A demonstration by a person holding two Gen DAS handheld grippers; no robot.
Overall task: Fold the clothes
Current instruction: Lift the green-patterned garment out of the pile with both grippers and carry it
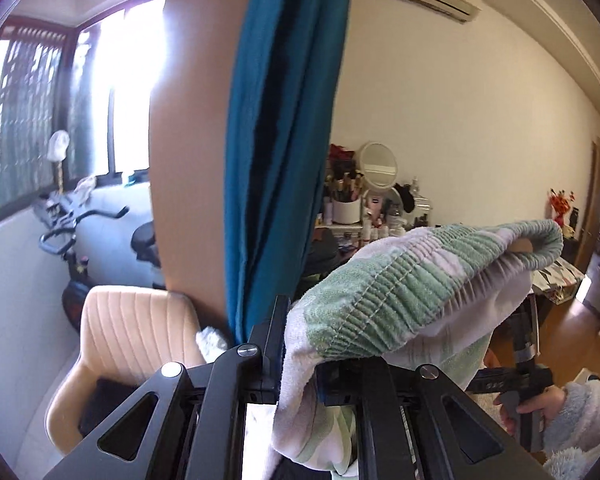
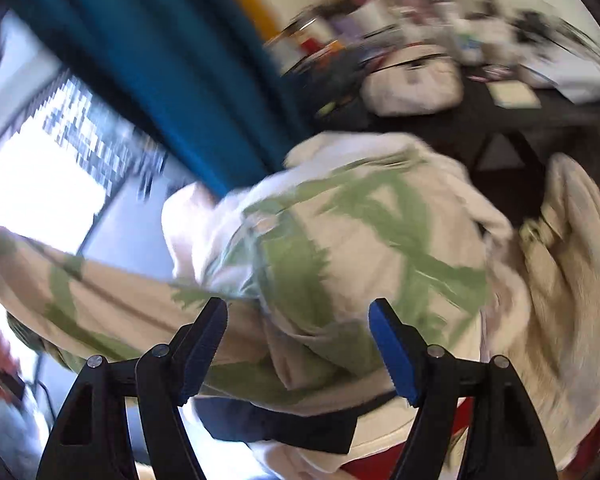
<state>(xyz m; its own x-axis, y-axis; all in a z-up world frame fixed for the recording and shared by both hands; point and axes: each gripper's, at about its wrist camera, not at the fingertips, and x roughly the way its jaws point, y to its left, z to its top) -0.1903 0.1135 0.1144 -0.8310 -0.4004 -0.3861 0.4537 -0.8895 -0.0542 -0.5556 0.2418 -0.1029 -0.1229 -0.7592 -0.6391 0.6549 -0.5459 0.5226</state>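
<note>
- The left gripper is clenched on the elastic waistband of the green-and-white garment, holding it up in the air; no bench shows beneath.
- The waistband's long axis runs away to the right, toward the right gripper.
- That claw is released, fingers spread, with the hanging cloth directly ahead, apparently just beyond its tips; blur hides contact.

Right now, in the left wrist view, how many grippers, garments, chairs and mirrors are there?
grippers: 2, the left gripper and the right gripper
garment: 1
chair: 1
mirror: 1
total: 5
</note>
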